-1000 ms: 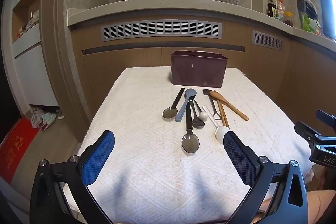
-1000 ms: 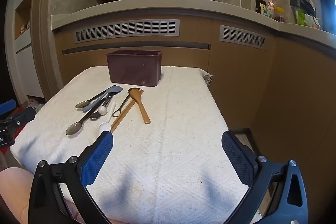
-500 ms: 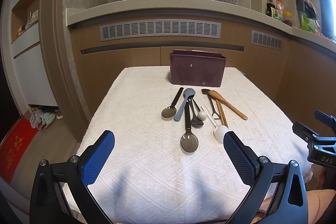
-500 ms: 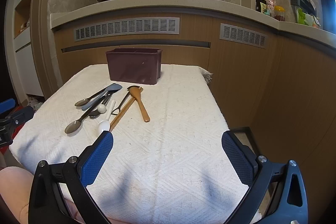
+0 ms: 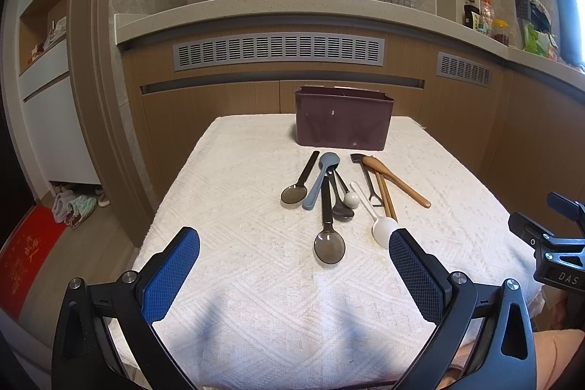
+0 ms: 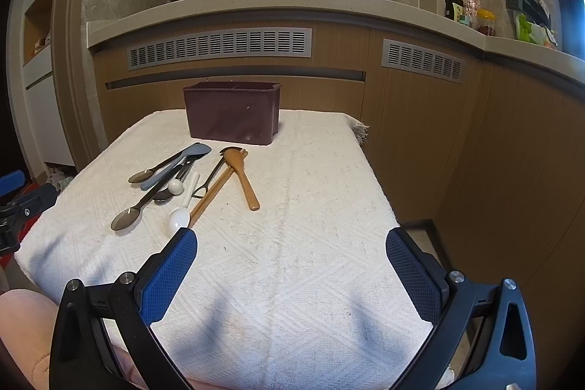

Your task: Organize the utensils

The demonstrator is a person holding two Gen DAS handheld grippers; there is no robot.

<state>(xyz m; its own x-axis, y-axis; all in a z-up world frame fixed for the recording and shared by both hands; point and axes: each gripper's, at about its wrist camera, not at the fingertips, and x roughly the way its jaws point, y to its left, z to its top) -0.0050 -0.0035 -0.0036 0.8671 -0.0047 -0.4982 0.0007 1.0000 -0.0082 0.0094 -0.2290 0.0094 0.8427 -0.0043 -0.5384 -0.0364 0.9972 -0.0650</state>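
On the worktop [image 5: 256,280] in front of me the utensil box [image 5: 343,121] stands at the far edge, with the cabinet front [image 5: 219,105] right behind it. The utensils lie in a loose cluster just before the box, between it and my grippers. Leftmost is a small spoon [image 5: 300,182], then the flat spatula [image 5: 321,180] beside it, then a long spoon [image 5: 328,225] reaching nearest to me. Right of that lies the ladle spoon [image 5: 376,216], then the chopsticks [image 5: 385,196], and the wooden spoon [image 5: 396,181] farthest right. My left gripper [image 5: 294,275] hangs over the near part of the worktop, my right gripper [image 6: 290,271] to its right.
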